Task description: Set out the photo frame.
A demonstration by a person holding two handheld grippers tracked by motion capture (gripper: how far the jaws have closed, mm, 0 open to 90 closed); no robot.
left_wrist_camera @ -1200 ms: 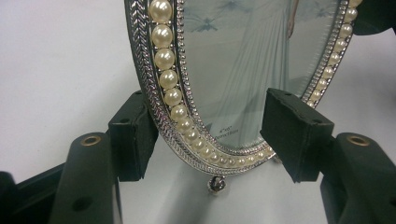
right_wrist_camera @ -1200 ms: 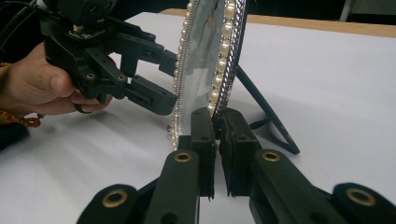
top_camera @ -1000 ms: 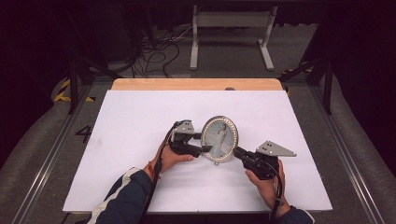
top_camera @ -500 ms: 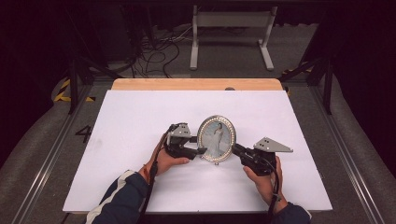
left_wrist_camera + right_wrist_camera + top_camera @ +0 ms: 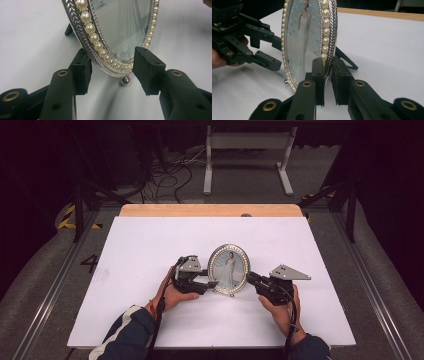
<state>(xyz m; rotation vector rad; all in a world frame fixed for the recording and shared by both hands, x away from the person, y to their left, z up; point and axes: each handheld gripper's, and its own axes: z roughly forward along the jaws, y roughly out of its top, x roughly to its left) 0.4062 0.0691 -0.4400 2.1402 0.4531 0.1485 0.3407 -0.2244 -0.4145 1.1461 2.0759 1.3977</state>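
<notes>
- Silver metal and a row of pearls are making the rim of the oval picture frame [image 5: 228,269], which is standing upright on the white table [image 5: 150,240], a little below the middle of the high view.
- In this same view the left gripper [image 5: 207,281] is reaching to the frame's left edge and the right gripper [image 5: 248,276] to its right edge; a hand [image 5: 172,295] in a dark sleeve is holding the left one.
- In the left gripper view the frame is filling the upper middle, tilted, with a small ball foot [image 5: 125,80] under it. The two black pads [image 5: 147,70] are standing apart on both sides of the lower rim. The jaws have just been closing, with the frame between them, but a gap is showing beside each pad, so they are not pressing yet.
- In the right gripper view the frame is rising in the centre, showing a photo of a person in a white dress. The jaws are standing narrow and are gripping the pearl rim at its lower right. The left gripper is appearing at the left of this view.
</notes>
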